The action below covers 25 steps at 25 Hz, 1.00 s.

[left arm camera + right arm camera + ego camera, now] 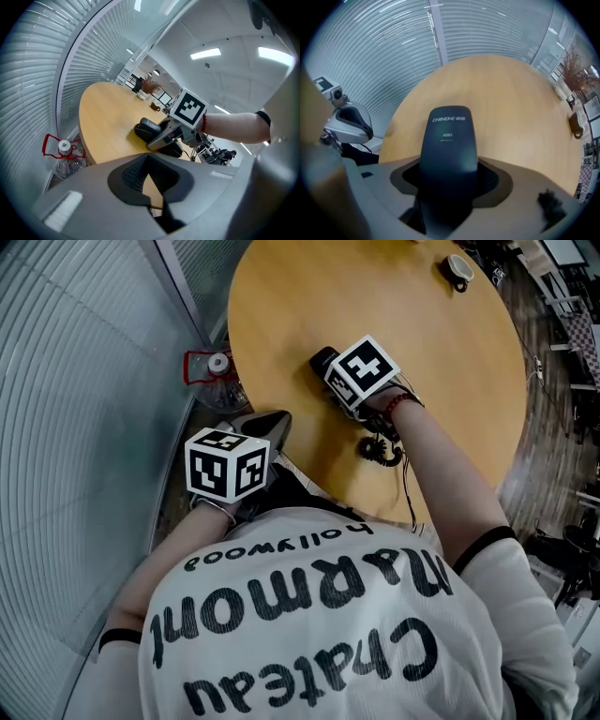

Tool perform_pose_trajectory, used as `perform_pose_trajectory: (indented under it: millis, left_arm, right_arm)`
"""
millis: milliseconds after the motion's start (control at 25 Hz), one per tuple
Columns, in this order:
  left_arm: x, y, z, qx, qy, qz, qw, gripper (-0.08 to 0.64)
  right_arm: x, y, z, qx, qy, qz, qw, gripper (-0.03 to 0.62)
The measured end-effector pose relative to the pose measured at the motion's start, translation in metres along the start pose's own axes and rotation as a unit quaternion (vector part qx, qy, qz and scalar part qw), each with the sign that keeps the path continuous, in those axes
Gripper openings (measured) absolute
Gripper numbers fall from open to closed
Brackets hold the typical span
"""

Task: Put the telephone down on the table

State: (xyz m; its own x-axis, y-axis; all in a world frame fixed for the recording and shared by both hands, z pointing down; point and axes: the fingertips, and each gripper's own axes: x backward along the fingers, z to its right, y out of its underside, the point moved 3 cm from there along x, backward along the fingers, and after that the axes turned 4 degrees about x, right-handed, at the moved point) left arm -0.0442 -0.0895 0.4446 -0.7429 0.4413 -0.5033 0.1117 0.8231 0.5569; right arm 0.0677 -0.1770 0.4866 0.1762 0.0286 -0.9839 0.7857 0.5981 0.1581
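The right claw [449,183] is clamped on the telephone handset [449,140], pads pressing its dark sides, with its rounded end jutting out ahead over the round desk [501,98]. In the left gripper view the handset [146,130] sits very low over the wood, but whether it is touching cannot be told. Its coiled cord [380,448] lies on the desk by the wrist. The left claw [150,187] hangs off the desk's near edge, closed on nothing.

To finish well, the person should lower the handset flat until its whole length bears on the desk. Only then should they ease the jaws apart and draw straight back, so the pads do not drag it or snag the cord.
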Motion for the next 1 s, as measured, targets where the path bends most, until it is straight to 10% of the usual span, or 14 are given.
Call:
perform_pose_trajectory:
  millis: [1000]
  left_arm:
    - [0.013, 0.003, 0.006, 0.005, -0.009, 0.001, 0.9999, 0.006]
  right_arm:
    - [0.013, 0.004, 0.004, -0.002, 0.018, 0.050, 0.999, 0.334]
